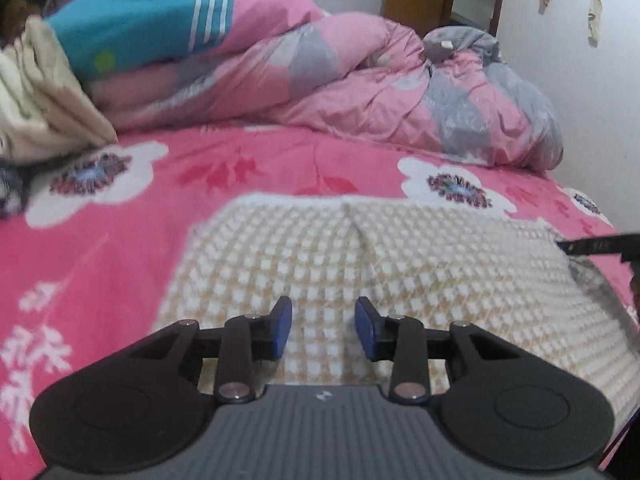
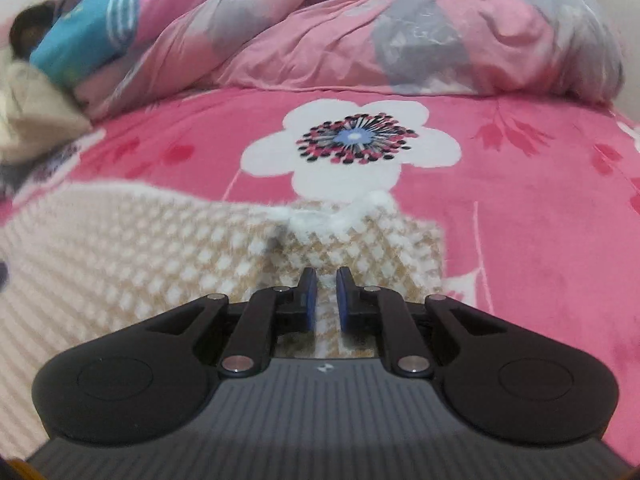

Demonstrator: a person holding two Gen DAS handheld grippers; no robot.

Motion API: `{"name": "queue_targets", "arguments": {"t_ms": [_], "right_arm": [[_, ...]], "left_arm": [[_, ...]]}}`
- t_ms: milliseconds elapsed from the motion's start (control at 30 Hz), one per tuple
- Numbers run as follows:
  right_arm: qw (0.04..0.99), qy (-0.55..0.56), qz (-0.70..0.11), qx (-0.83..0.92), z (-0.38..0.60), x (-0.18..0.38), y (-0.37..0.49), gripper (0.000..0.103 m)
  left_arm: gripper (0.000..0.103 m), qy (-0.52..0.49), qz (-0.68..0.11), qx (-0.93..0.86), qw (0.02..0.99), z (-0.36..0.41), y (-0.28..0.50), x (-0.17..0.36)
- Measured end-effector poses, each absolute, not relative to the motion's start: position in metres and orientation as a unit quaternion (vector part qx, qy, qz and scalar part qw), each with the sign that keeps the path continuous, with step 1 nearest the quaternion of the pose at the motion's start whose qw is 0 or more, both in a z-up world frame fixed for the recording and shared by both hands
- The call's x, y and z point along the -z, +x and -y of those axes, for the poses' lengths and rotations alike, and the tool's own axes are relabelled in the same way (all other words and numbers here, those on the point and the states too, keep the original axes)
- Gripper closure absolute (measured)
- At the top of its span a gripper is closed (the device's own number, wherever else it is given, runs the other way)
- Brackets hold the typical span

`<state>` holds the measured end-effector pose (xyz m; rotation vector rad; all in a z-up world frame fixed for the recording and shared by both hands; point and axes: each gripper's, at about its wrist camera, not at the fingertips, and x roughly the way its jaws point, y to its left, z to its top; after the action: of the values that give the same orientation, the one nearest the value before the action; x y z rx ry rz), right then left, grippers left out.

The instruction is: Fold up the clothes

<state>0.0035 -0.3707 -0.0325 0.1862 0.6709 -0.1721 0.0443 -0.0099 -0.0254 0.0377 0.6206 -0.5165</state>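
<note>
Left gripper, jaws apart, hovers over cream-and-tan knit sweater spread on pink floral bedsheet. Right gripper, jaws nearly together w/ narrow gap, sits over sweater's edge; grip on fabric can't be told. Pink-gray quilt bunched behind.

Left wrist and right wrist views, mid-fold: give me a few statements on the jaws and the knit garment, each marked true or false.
1. The left gripper has its jaws spread wide. True.
2. The cream-and-tan checked knit garment hangs off the bed. False: it lies flat on the pink floral bedsheet.
3. The right gripper has jaws nearly together, a narrow gap showing. True.
4. The pink-and-grey quilt covers the garment. False: it is bunched beyond it.
</note>
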Motion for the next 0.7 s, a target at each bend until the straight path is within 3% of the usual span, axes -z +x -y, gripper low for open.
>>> {"name": "queue_targets", "arguments": {"t_ms": [200, 400, 500, 700], "right_arm": [[0.961, 0.082, -0.264, 0.022, 0.338, -0.014, 0.003, 0.091], [0.945, 0.035, -0.325, 0.007, 0.322, 0.045, 0.030, 0.092], [0.937, 0.074, -0.340, 0.016, 0.329, 0.020, 0.031, 0.091], [0.957, 0.035, -0.289, -0.024, 0.285, -0.012, 0.027, 0.090]], "left_arm": [[0.066, 0.035, -0.269, 0.288, 0.918, 0.038, 0.057, 0.009], [0.064, 0.014, -0.317, 0.293, 0.902, 0.041, 0.071, 0.036], [0.064, 0.006, -0.328, 0.292, 0.898, 0.041, 0.075, 0.045], [0.064, 0.004, -0.323, 0.294, 0.900, 0.040, 0.074, 0.048]]}}
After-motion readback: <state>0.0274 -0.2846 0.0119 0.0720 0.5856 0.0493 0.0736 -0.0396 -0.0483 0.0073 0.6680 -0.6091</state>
